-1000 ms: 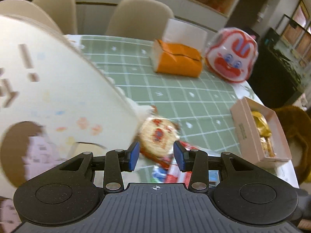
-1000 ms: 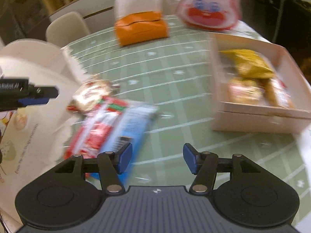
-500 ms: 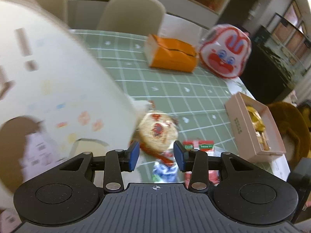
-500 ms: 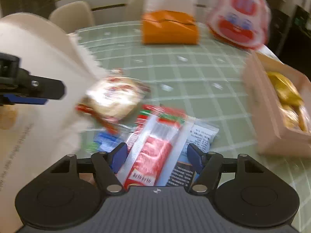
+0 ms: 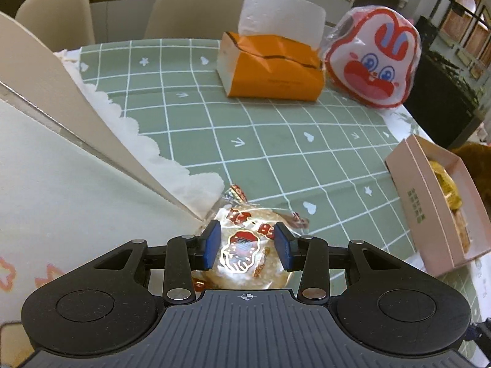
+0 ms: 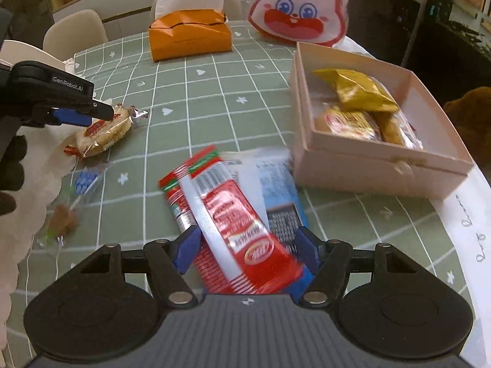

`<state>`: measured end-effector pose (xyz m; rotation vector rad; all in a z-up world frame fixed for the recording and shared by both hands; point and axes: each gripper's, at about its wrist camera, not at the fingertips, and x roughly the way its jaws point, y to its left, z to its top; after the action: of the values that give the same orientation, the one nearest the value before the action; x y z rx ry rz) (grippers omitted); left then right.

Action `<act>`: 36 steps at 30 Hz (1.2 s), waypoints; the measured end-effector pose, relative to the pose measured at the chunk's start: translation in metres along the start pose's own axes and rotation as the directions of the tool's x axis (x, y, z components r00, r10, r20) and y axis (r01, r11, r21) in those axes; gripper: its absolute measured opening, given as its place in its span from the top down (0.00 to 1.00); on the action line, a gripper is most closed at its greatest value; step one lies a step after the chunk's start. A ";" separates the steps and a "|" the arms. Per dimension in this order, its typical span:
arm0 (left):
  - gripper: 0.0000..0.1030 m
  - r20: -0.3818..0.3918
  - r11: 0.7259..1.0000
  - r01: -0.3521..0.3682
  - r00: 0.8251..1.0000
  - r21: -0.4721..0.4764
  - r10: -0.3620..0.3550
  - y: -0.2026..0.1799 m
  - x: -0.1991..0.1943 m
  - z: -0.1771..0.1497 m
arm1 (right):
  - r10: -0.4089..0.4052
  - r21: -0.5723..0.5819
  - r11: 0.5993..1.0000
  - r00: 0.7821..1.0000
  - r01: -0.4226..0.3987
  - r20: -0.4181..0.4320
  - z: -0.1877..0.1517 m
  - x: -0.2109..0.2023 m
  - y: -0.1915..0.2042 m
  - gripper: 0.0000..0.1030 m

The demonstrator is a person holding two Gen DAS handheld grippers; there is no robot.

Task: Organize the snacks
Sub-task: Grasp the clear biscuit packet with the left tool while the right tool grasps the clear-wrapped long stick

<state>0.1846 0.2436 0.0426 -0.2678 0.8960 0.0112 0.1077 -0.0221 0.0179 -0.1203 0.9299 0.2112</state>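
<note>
While the left gripper (image 5: 248, 247) straddles a cracker (image 5: 245, 254), jaws apart, the right gripper (image 6: 247, 250) spreads wide over red packets (image 6: 233, 224).

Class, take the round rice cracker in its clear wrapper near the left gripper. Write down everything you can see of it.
The rice cracker is a round, pale golden disc sealed in a shiny clear wrapper printed with red characters and a cartoon figure; the crimped ends are red. It lies on the green checked tablecloth, its edge on a white scalloped mat. The left gripper has its blue fingers on either side, open, not clearly touching it.
</note>
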 end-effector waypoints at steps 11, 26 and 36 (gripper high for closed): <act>0.58 -0.167 0.977 0.201 0.963 -0.073 -0.211 -0.008 -0.029 -0.044 | 0.045 0.021 0.999 0.999 -0.045 0.001 -0.008 -0.012 0.015 0.34; 0.59 -0.070 0.970 0.027 0.998 0.241 -0.010 -0.022 -0.060 -0.109 | 0.149 -0.001 0.989 0.986 -0.149 -0.073 0.057 -0.006 0.051 0.34; 0.61 -0.067 0.992 0.013 0.998 0.122 -0.004 -0.002 -0.087 -0.132 | 0.162 0.017 0.987 0.977 -0.161 -0.137 0.123 0.047 0.105 0.34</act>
<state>0.0285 0.2198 0.0323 -0.1582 0.9581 -0.0608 0.2061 0.1102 0.0517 -0.0545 1.0792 0.3546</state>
